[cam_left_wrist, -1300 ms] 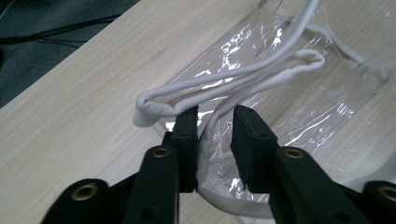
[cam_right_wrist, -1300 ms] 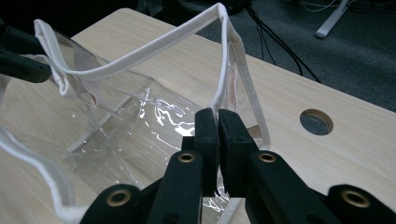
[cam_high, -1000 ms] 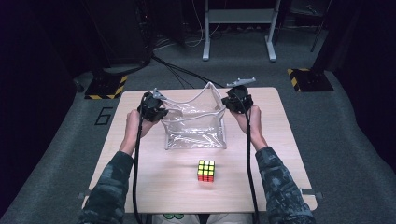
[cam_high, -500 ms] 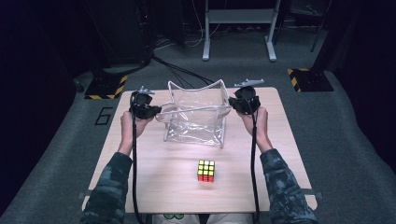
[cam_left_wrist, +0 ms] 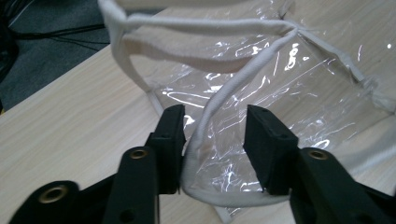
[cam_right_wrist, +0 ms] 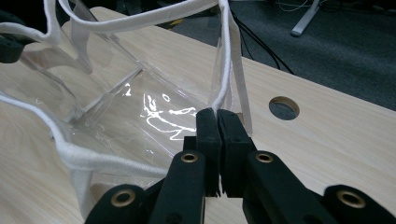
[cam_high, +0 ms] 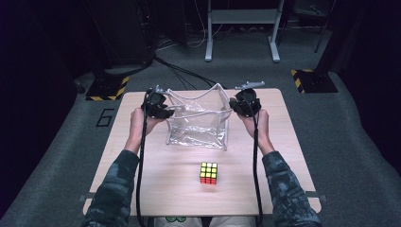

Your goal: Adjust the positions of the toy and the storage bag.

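The clear bag (cam_high: 198, 124) stood open-mouthed at the far middle of the worktop (cam_high: 283, 156), strung between my two hands, its mouth running left to right from one gripper to the other. My right gripper (cam_right_wrist: 217, 122) had its jaws pressed together on the bag's white-trimmed right edge, while my left gripper (cam_left_wrist: 214, 135) had its jaws parted, astride the white rim cord (cam_left_wrist: 205, 116) on the left side but not clamped on it. The puzzle cube (cam_high: 208, 173) sat on the near side of the bag, well apart from both grippers and about equally far from each hand.
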### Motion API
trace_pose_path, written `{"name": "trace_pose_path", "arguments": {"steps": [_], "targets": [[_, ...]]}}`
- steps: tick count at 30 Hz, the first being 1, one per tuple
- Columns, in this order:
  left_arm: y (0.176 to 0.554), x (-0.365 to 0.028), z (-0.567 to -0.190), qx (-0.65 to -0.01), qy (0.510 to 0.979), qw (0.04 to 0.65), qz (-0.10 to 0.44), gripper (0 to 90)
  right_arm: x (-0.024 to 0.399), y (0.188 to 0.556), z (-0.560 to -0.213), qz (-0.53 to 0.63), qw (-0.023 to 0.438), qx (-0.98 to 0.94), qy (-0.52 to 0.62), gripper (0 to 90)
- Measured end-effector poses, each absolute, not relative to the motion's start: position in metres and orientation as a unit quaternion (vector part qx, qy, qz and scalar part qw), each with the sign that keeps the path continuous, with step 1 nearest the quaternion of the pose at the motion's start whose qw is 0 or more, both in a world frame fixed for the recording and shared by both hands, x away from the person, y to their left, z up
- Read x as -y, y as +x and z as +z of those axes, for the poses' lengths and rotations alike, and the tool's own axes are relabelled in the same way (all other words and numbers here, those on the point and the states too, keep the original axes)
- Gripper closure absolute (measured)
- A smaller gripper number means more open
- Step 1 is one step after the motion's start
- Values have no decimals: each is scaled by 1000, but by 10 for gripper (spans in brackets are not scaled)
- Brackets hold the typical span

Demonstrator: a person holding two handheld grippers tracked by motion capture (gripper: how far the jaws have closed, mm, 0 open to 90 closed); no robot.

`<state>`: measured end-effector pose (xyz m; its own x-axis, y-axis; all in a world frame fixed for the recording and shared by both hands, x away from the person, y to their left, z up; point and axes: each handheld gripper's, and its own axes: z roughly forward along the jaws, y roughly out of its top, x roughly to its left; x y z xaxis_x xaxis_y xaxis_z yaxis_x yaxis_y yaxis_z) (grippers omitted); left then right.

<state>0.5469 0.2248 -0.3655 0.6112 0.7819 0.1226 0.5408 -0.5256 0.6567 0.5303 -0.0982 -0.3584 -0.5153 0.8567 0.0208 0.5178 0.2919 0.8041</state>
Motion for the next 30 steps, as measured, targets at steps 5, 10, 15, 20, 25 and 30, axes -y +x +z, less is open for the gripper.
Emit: {"name": "trace_pose_path", "arguments": {"steps": [5,10,15,20,25,30], "targets": [[551,-211,-364,-374,851,292,223,491,99,532,-361,399,208,-774,446,886],[555,-200,-364,-340,869,278,229,498,98,533,-362,403,202,-774,445,886],[556,-185,-372,-305,887,239,251,657,98,534,-364,406,200,-771,448,886],[555,-193,-366,-323,873,253,263,836,99,533,-364,408,204,-770,446,886],[557,-214,-361,-378,845,277,257,856,107,531,-362,407,218,-764,451,887],[559,-249,-359,-435,814,314,224,858,119,530,-360,401,230,-757,462,890]]}}
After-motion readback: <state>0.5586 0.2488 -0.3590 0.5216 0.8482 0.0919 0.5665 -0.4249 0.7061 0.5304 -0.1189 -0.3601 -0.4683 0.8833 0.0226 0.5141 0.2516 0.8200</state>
